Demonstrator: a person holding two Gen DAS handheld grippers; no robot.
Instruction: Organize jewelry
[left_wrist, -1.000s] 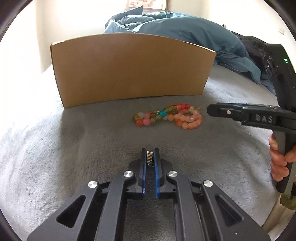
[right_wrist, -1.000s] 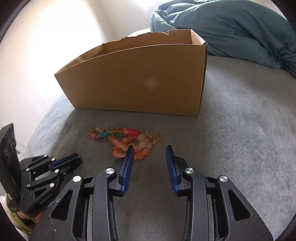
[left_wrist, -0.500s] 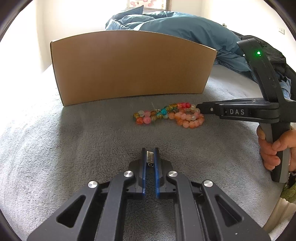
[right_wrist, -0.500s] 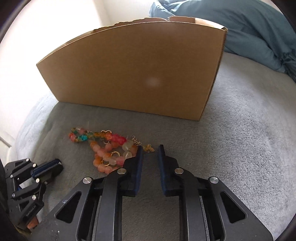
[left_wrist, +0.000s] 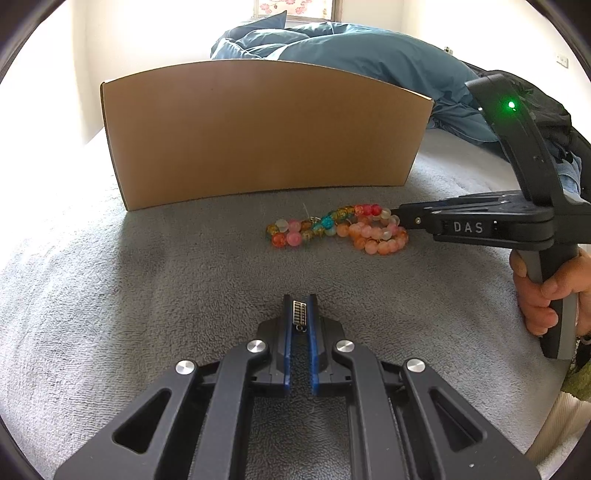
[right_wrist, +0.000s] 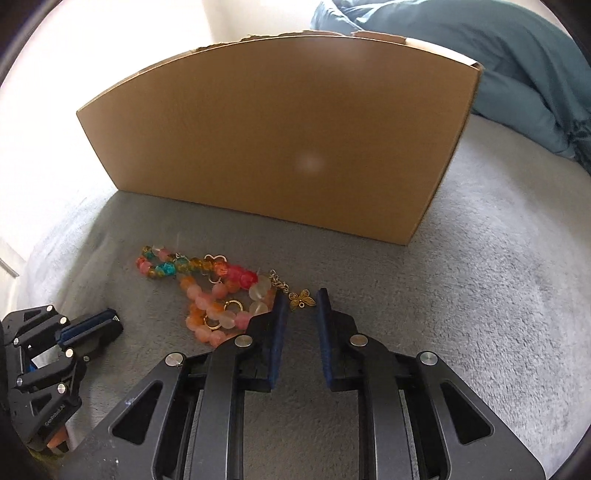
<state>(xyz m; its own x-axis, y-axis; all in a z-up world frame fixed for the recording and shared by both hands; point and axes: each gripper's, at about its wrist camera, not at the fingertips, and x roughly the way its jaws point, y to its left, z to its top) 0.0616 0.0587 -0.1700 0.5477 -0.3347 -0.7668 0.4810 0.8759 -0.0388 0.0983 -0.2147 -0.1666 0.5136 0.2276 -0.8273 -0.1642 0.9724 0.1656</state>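
Lining up on the gold charm (right_wrist: 302, 300), the right hand-held gripper (right_wrist: 301, 308) stands apart; left hand-held gripper (left_wrist: 299, 314) clamps a clasp (left_wrist: 299, 312). Beads (left_wrist: 340, 229) lie on the bed (left_wrist: 147, 280), unboxed.

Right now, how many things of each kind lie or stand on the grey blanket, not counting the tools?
Cardboard box: 1
Heap of bead bracelets: 1 (tangled, so the number of strands is unclear)
Gold butterfly charm: 1
Total: 3
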